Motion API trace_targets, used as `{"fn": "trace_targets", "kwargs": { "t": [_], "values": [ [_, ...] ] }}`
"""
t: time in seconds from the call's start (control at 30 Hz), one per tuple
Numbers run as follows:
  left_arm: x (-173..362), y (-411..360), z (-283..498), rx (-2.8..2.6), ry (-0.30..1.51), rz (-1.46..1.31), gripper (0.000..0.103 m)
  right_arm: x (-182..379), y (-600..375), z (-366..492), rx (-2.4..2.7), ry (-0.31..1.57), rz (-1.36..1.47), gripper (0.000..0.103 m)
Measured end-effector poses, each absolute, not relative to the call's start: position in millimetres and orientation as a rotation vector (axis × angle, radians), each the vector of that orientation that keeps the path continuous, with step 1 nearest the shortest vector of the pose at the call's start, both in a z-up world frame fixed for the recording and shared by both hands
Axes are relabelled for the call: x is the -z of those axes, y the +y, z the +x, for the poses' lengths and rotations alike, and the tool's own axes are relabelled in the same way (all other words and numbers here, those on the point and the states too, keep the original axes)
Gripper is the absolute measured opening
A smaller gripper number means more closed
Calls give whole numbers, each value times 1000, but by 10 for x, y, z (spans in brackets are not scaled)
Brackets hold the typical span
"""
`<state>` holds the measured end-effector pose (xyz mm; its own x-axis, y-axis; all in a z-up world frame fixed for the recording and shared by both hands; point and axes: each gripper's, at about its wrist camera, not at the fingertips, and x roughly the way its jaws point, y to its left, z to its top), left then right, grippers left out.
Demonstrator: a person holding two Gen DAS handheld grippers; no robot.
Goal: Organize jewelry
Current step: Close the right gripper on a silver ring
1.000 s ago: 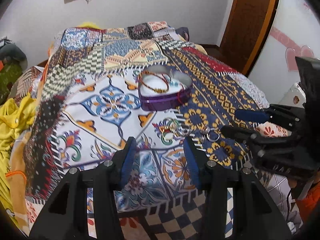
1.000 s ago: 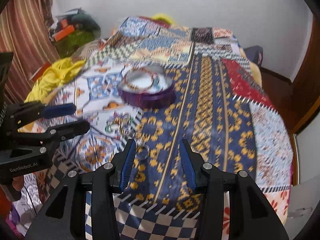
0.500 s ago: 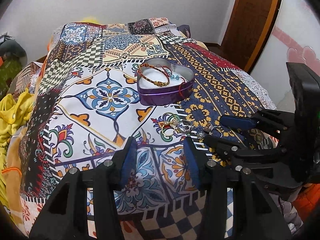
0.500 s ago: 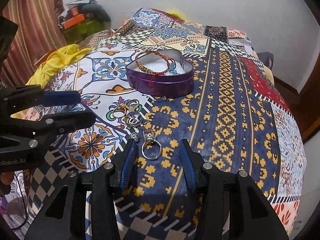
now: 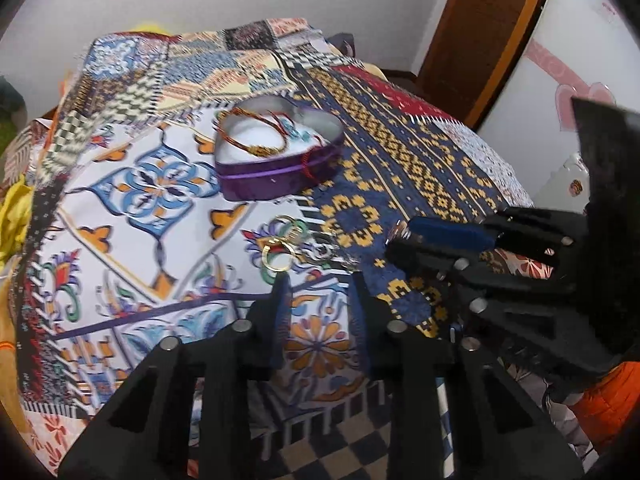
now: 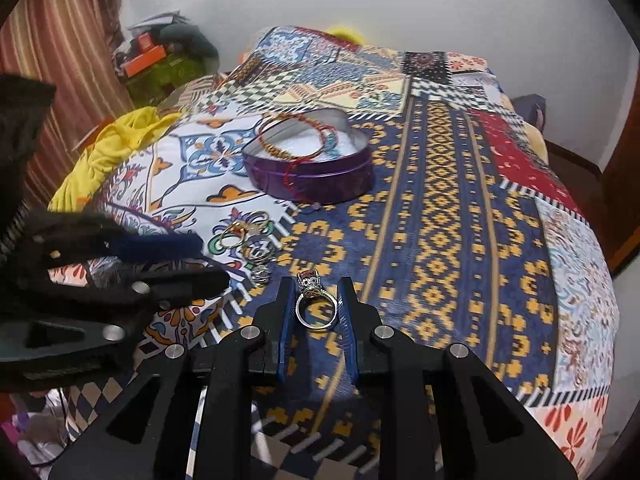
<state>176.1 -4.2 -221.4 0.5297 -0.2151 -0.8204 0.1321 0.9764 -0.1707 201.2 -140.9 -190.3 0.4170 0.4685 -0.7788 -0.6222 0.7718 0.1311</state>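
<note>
A purple heart-shaped tin (image 5: 280,160) (image 6: 310,172) sits on the patterned bedspread and holds beaded bracelets (image 5: 250,134) (image 6: 288,136). Several loose rings (image 5: 288,246) (image 6: 248,238) lie in front of it. A silver ring with a stone (image 6: 314,300) sits between the fingers of my right gripper (image 6: 314,294), whose pads stand right beside it. My left gripper (image 5: 318,278) is open and empty, just short of the gold ring (image 5: 276,256). The right gripper also shows in the left wrist view (image 5: 404,240).
The patchwork bedspread (image 6: 460,208) covers the bed. Yellow cloth (image 6: 108,148) lies at its left edge. A cluttered shelf (image 6: 160,60) and a striped curtain stand at the left. A wooden door (image 5: 480,32) is at the right.
My right gripper has moved forward and narrowed around the silver ring. My left gripper has moved forward toward the loose rings.
</note>
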Motion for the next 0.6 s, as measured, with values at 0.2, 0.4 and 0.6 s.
{"fn": "trace_targets", "kwargs": {
  "t": [0.2,0.4,0.6],
  "values": [
    [2243,-172,1820,236,993,-83,26,1831,-1562,2058,-652,900,-162,19],
    [2268,-215,1918,226,995,-91,11,1779,-1636,2062,-637,890,-143,19],
    [2223,-209,1916,220,982,-96,8,1730,-1647,2064,-636,877,-136,19]
  ]
}}
